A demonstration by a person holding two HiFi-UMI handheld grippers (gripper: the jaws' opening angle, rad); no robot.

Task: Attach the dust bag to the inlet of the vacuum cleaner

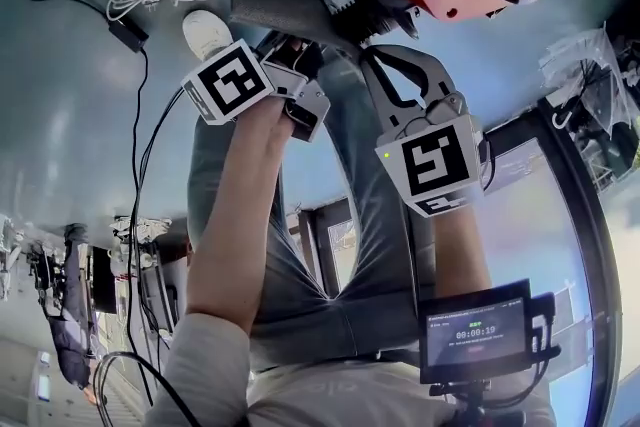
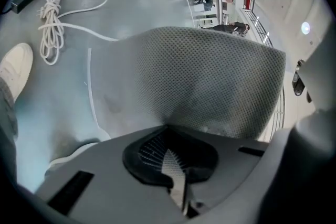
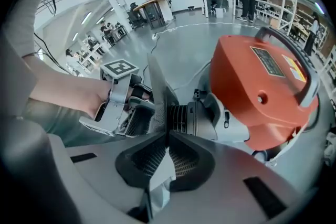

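Atop orange vacuum cleaner [image 3: 262, 107] — label [image 3: 267, 61] illegible.

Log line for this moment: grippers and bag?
left gripper: shut on dust bag | right gripper: shut on dust bag edge | dust bag: beside inlet of vacuum cleaner | seated: cannot tell

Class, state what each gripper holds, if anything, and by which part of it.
Both hold the grey mesh fabric dust bag. The left gripper pinches its fabric edge; the right gripper pinches its edge beside the orange vacuum cleaner's black ribbed inlet.
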